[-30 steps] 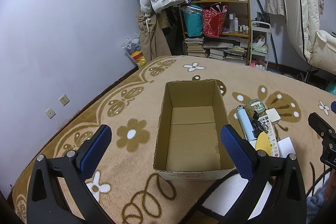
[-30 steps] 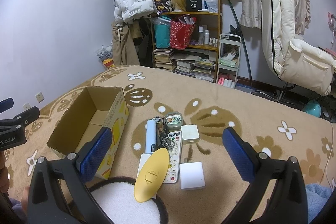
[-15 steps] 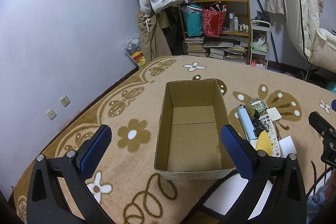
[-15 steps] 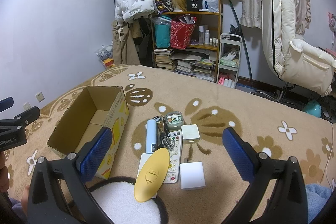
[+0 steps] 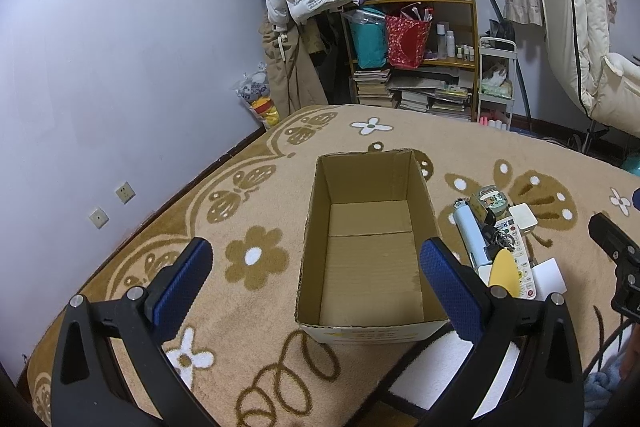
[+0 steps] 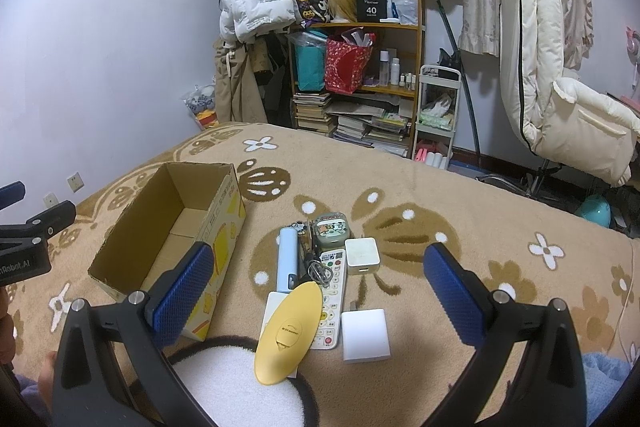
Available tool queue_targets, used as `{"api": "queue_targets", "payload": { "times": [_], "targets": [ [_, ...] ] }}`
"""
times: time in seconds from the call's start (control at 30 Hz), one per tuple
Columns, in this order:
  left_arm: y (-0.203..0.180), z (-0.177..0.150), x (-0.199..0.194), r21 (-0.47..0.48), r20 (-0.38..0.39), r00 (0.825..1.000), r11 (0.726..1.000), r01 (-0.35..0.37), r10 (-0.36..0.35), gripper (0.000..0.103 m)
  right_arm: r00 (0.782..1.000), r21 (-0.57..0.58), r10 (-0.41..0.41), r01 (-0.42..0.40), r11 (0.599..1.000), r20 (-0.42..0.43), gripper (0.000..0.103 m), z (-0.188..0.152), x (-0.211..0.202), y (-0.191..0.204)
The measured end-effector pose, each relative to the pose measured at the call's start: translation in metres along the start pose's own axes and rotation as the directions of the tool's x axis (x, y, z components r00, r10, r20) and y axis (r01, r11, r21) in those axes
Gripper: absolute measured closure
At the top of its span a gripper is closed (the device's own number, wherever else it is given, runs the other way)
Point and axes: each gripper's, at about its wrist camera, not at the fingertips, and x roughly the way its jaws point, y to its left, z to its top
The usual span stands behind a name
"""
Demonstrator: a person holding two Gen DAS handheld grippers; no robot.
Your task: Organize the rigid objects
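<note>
**Both grippers wide open, box empty, pile waiting on the rug**

Starting on your left: your left gripper (image 5: 316, 279) is hovering over the rug (image 5: 248, 187) with its jaws spread wide and nothing between them. Right in front of it sits the cardboard box (image 5: 370, 247), open top, upright, and you can see straight down to its bare bottom. The near short end faces you, and a white fluffy mat (image 5: 452, 367) with a dark border pokes out just past the box's near right corner.

Moving right, the stuff to sort is bunched up on the rug just beside the box, not touching it. From your right camera: a pale blue tube (image 6: 288, 261) lies lengthwise on the left of the pile, a bunch of keys (image 6: 318, 269) next to it, then a white remote (image 6: 332, 301) with coloured buttons. A yellow oval thing (image 6: 289, 331) lies at the near end, overlapping the remote's left edge and a white flat piece under it. At the far end there's a little green tin (image 6: 330, 229) with cartoon print. To the right of the remote you've got a small white cube charger (image 6: 362, 255), and nearer to you a bigger white square block (image 6: 366, 335).

Your right gripper (image 6: 318, 289) is above that pile, jaws also fully apart, holding nothing.
</note>
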Motion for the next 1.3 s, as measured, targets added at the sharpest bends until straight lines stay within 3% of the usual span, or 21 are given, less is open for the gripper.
{"api": "queue_targets", "payload": {
  "times": [0.43,0.7,0.83,1.03,1.17,1.3],
  "targets": [
    [0.014,0.011,0.011,-0.071,-0.015,1.000,0.997,0.011,-0.012,0.000,1.000,0.006,0.013,-0.013,1.000,-0.025,0.000,-0.015,0.010,-0.002],
    [0.018,0.026,0.023,-0.041,-0.029,1.000,0.999,-0.005,0.003,0.000,0.999,-0.006,0.018,-0.019,1.000,-0.047,0.000,-0.006,0.016,-0.001],
    [0.020,0.030,0.035,-0.040,-0.059,0.998,0.999,0.002,-0.004,0.000,0.996,0.006,0.029,-0.029,1.000,-0.079,0.000,-0.007,0.024,-0.004],
    [0.020,0.027,0.063,-0.023,-0.115,0.992,0.999,-0.046,0.043,0.000,0.991,0.010,0.034,-0.033,0.999,-0.129,0.000,-0.002,0.050,-0.007],
    [0.018,0.019,0.088,-0.045,-0.183,0.983,0.999,-0.024,0.016,0.000,0.980,0.012,0.031,-0.030,0.999,-0.195,0.000,-0.006,0.077,-0.012],
    [0.012,0.008,0.111,-0.019,-0.249,0.968,0.999,-0.042,0.036,0.000,0.968,0.009,0.018,-0.016,1.000,-0.249,0.000,-0.014,0.095,-0.016]
  ]
}}
